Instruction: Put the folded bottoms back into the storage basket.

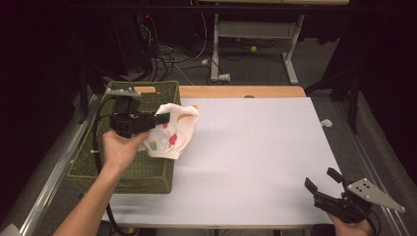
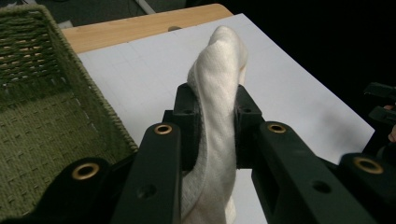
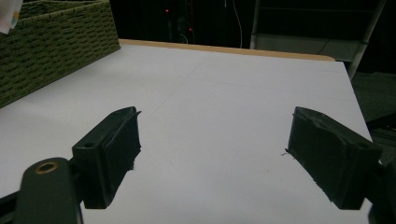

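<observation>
The left gripper [image 1: 164,118] is holding a small white garment [image 1: 173,132] with coloured patches, its jaws clamped tight on a fold of the fabric; in the left gripper view the cloth [image 2: 215,121] is bunching up between them. The garment is hanging in the air over the right edge of the green woven basket [image 1: 147,172], at the left side of the white counter [image 1: 255,147]. Down at the near right corner, the right gripper [image 1: 323,179] is resting low, jaws standing wide apart over bare counter.
</observation>
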Demonstrator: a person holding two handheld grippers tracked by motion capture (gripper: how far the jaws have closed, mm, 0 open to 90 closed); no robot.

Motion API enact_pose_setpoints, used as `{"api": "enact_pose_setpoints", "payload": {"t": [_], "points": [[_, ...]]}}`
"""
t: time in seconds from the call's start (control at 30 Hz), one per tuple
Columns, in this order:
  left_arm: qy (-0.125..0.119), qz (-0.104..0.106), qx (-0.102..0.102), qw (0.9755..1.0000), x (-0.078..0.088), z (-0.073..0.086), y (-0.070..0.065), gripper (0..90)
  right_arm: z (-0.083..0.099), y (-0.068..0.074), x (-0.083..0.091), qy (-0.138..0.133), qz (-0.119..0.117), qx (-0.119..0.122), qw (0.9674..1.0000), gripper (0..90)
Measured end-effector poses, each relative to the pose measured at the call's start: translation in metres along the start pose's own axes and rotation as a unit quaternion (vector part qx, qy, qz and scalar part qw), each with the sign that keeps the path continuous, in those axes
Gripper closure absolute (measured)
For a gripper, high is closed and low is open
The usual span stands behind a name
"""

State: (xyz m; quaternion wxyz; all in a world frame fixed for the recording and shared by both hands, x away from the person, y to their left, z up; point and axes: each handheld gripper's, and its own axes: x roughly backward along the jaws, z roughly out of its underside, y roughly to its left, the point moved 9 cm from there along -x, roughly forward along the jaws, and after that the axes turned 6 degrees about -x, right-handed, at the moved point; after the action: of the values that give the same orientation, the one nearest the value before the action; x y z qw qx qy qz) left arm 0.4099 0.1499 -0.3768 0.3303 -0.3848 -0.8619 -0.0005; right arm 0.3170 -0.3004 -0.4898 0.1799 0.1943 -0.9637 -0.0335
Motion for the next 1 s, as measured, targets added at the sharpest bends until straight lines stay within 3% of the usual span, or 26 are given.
{"api": "enact_pose_setpoints", "payload": {"t": [0.43, 1.0], "points": [[-0.024, -0.014, 0.017, 0.9995, 0.027, 0.005, 0.015, 74.9, 0.000, 0.000, 0.000, 0.000, 0.004, 0.002, 1.0000, 17.5], [-0.039, -0.060, 0.037, 0.9967, 0.060, 0.021, 0.043, 74.7, 0.000, 0.000, 0.000, 0.000, 0.004, 0.005, 1.0000, 17.5]]}}
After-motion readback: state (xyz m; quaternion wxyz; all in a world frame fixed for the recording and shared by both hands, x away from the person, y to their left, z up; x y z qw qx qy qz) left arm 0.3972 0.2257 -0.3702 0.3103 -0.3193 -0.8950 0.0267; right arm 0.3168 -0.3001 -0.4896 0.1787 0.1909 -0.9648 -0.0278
